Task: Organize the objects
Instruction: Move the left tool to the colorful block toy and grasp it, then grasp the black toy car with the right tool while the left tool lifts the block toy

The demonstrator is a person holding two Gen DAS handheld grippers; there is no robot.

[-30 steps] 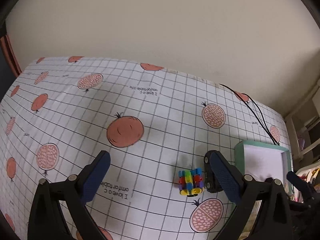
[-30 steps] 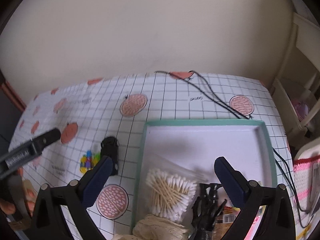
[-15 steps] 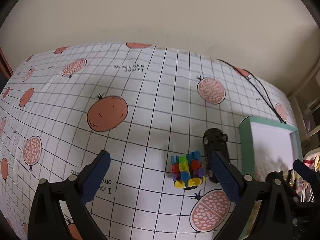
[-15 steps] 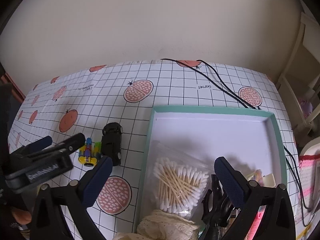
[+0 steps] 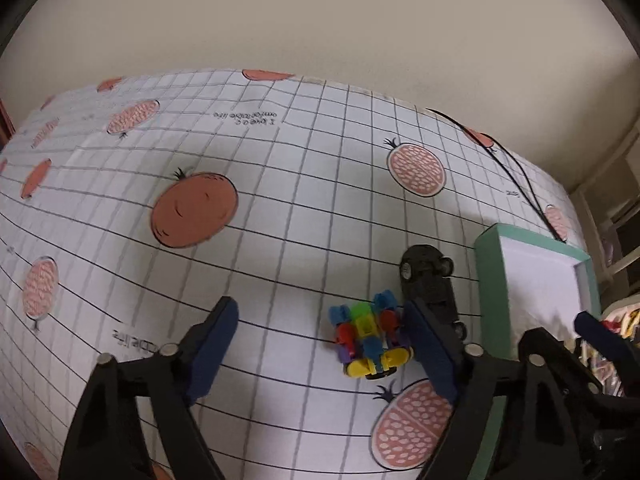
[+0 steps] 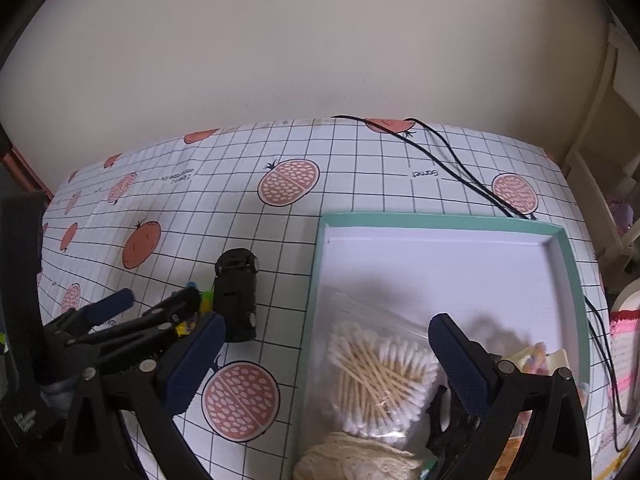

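Note:
A small toy of coloured blocks (image 5: 370,338) lies on the pomegranate-print cloth, with a black toy car (image 5: 430,280) just to its right. My left gripper (image 5: 324,340) hangs low over the cloth and its jaws are closing. The block toy sits between them, close to the right finger (image 5: 430,344), which stands between toy and car; the left finger is well clear of the toy. In the right wrist view the car (image 6: 236,292) lies left of the teal tray (image 6: 440,220). My right gripper (image 6: 328,360) is open above a bag of cotton swabs (image 6: 376,376) in the tray.
The teal tray (image 5: 490,280) stands right of the car. Its near end holds a cream lace roll (image 6: 352,456) and other small items. A black cable (image 6: 460,160) runs across the cloth behind the tray. A white shelf unit (image 6: 612,184) stands at the right.
My left gripper has sunk toward the block toy, which now looks larger and sits between narrower jaws. The right gripper has stayed about where it was.

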